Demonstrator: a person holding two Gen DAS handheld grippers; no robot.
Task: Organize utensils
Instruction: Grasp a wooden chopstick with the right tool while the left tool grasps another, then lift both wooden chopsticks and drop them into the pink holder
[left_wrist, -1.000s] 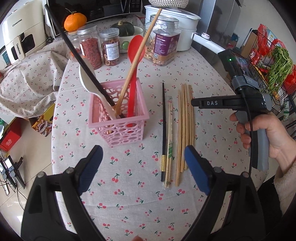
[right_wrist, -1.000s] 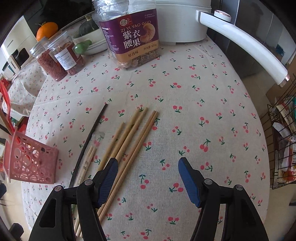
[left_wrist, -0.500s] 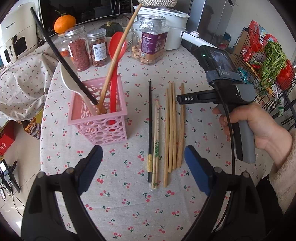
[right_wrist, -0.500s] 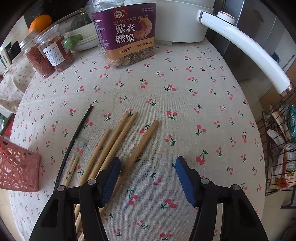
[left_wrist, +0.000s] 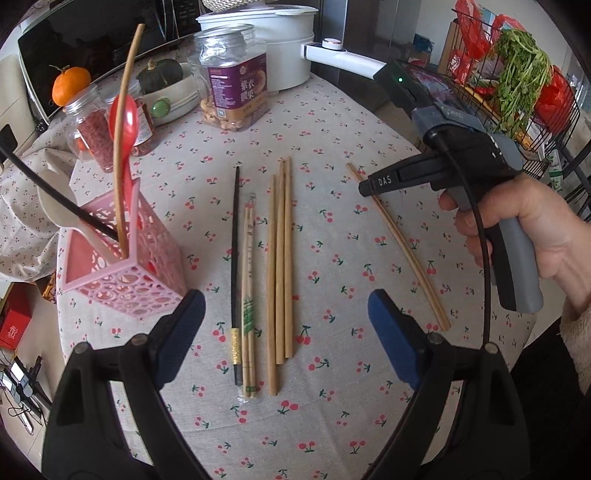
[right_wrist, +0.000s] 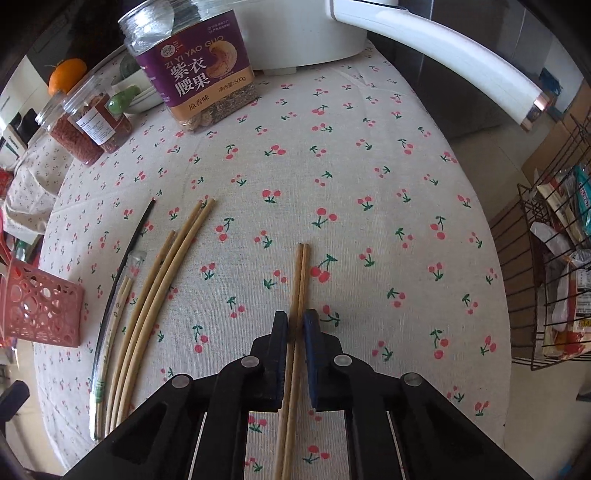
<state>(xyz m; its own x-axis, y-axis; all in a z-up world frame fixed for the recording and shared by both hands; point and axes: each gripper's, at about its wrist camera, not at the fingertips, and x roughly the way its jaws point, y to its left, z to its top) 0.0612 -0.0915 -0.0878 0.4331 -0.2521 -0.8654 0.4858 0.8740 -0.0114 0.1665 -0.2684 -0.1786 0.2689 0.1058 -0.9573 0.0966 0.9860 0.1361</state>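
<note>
My right gripper (right_wrist: 295, 326) is shut on a pair of wooden chopsticks (right_wrist: 300, 280), held apart from the others; the pair (left_wrist: 397, 236) and the gripper body (left_wrist: 436, 173) also show in the left wrist view. Three wooden chopsticks (left_wrist: 280, 258), a wrapped pair (left_wrist: 248, 295) and a black chopstick (left_wrist: 235, 266) lie side by side on the cherry-print tablecloth (left_wrist: 332, 206). A pink basket (left_wrist: 122, 273) at the left holds a red spoon (left_wrist: 125, 118), a white spoon, a black chopstick and a wooden one. My left gripper (left_wrist: 286, 328) is open and empty above the row.
A cashew jar (right_wrist: 192, 66), two small jars (right_wrist: 88, 125), a white pot with a long handle (right_wrist: 436, 48), a bowl and an orange (left_wrist: 70, 83) stand at the table's far side. A wire rack (right_wrist: 554, 280) with groceries stands off the right edge.
My right gripper has closed on two wooden chopsticks and drawn them to the right, away from the row. The left gripper has shifted right and lower over the row.
</note>
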